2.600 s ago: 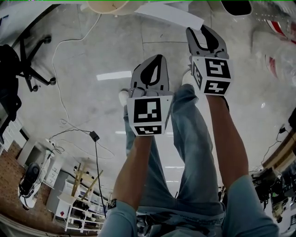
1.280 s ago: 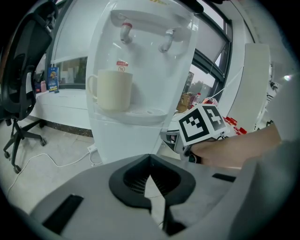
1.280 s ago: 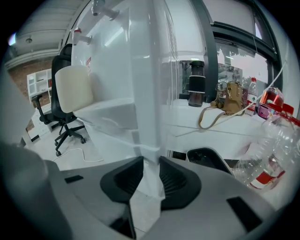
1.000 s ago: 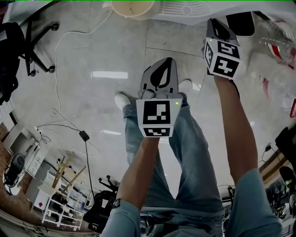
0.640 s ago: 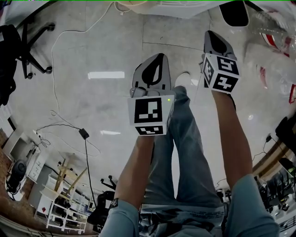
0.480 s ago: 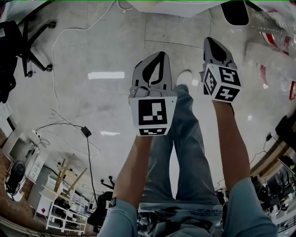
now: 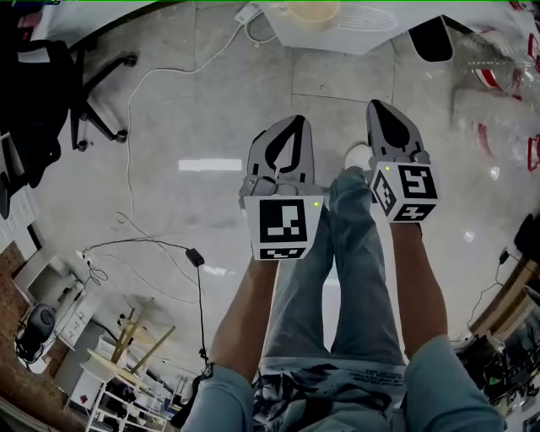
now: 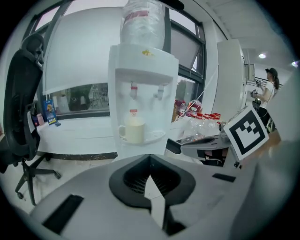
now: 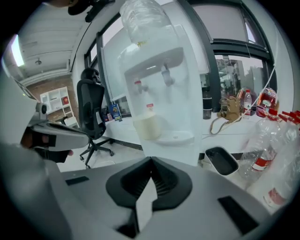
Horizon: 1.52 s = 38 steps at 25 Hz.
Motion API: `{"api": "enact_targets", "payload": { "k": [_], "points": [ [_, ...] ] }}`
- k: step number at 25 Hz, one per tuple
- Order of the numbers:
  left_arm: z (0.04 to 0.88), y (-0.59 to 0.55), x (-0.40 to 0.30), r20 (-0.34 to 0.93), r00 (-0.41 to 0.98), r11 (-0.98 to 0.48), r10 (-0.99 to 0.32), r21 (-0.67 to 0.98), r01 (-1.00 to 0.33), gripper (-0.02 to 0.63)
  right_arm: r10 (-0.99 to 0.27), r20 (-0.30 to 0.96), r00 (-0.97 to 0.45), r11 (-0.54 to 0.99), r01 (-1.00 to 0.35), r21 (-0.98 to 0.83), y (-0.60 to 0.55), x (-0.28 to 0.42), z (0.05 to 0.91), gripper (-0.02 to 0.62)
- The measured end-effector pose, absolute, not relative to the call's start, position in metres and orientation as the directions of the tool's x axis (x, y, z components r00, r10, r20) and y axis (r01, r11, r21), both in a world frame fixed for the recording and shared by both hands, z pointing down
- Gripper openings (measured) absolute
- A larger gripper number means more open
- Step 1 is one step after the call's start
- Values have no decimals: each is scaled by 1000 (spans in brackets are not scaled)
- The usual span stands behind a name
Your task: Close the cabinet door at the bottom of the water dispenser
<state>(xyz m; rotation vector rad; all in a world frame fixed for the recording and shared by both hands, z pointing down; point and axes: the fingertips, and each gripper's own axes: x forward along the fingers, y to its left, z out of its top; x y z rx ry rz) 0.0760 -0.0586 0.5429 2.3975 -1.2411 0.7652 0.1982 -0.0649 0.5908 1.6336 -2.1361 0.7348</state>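
The water dispenser point(image 8: 143, 93) stands straight ahead against the windows, a cream mug point(image 8: 135, 131) on its drip tray; its bottom cabinet door is hidden behind the gripper bodies. The left gripper point(image 7: 294, 125) and right gripper point(image 7: 381, 108) hang side by side before it, both with jaws pressed together on nothing. Below lies a pale glossy floor point(image 7: 194, 93) with a power adapter point(image 7: 195, 256), a black office chair point(image 7: 51, 93) at left and clear bottles point(image 7: 498, 93) at right.

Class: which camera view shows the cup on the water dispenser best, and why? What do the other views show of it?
The left gripper view: the cup stands side-on, handle visible. The right gripper view shows it paler and blurrier. The head view catches only its open top from above.
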Motion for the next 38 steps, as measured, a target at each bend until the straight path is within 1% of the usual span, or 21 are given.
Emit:
{"api": "enact_targets", "payload": {
  "k": [3, 7, 13, 16, 18, 21, 28, 32, 38],
  "points": [
    [515, -63, 57, 577, 468, -548, -670, 41, -835, 8, -788, 531, -312, 250, -950, -187, -66, 174, 554, 28],
    [468, -64, 42, 548, 462, -535, -697, 30, -844, 8, -788, 519, -331, 305, -942, -137, -67, 150, 505, 28],
    [379, -59, 10, 496, 452, -508, -741, 25, -861, 8, -813, 439, -383, 339, -924, -179, -67, 113, 403, 28],
    [338, -64, -9, 457, 424, -460, -782, 35, -887, 8, -807, 381, -452, 401, -892, -209, -71, 89, 351, 28],
    [310, -71, -21, 419, 396, -417, -817, 46, -908, 8, -811, 347, -470, 430, -882, -190, -76, 80, 318, 28],
    [266, -72, -37, 364, 352, -354, -863, 64, -933, 8, -826, 312, -470, 443, -883, -157, -74, 74, 273, 28],
    [181, -78, -75, 256, 248, -235, -934, 81, -969, 8, -867, 198, -457, 436, -889, -142, -76, 53, 173, 28],
    [125, -78, -76, 163, 263, -260, -951, 40, -965, 8, -887, 117, -447, 431, -892, -138, -77, 47, 126, 28],
    [64, -75, -76, 50, 310, -312, -949, -27, -950, 8, -899, 55, -434, 433, -901, -34, -80, 40, 73, 28]
  ]
}}
